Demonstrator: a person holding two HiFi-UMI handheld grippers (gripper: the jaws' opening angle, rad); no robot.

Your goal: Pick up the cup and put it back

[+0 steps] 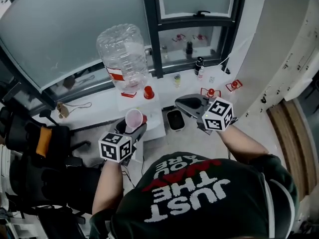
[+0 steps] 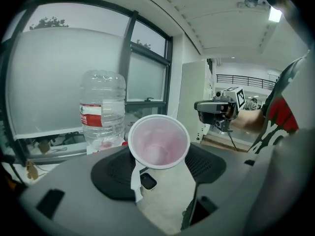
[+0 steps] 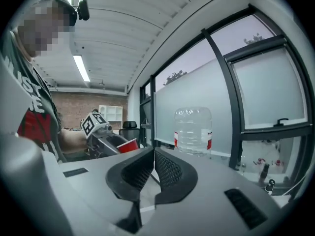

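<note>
A red plastic cup [image 1: 133, 118] with a pale inside is held off the ground, its mouth tipped back toward me. My left gripper [image 1: 132, 124] is shut on the cup [image 2: 158, 142], one jaw on each side of its wall, in front of the white water dispenser [image 1: 155, 114]. My right gripper [image 1: 180, 103] hovers to the right at about the same height, shut and with nothing in it; in the right gripper view its pads [image 3: 165, 168] meet. That view also catches the red cup [image 3: 129, 145] in the left gripper [image 3: 101, 134].
A large clear water bottle [image 1: 123, 54] stands on the dispenser, with a red cap [image 1: 148, 92] beside its base. A black tray [image 1: 175, 119] lies on the floor by the dispenser. Small bottles [image 1: 199, 63] line the window sill. Black chairs [image 1: 30, 143] crowd the left.
</note>
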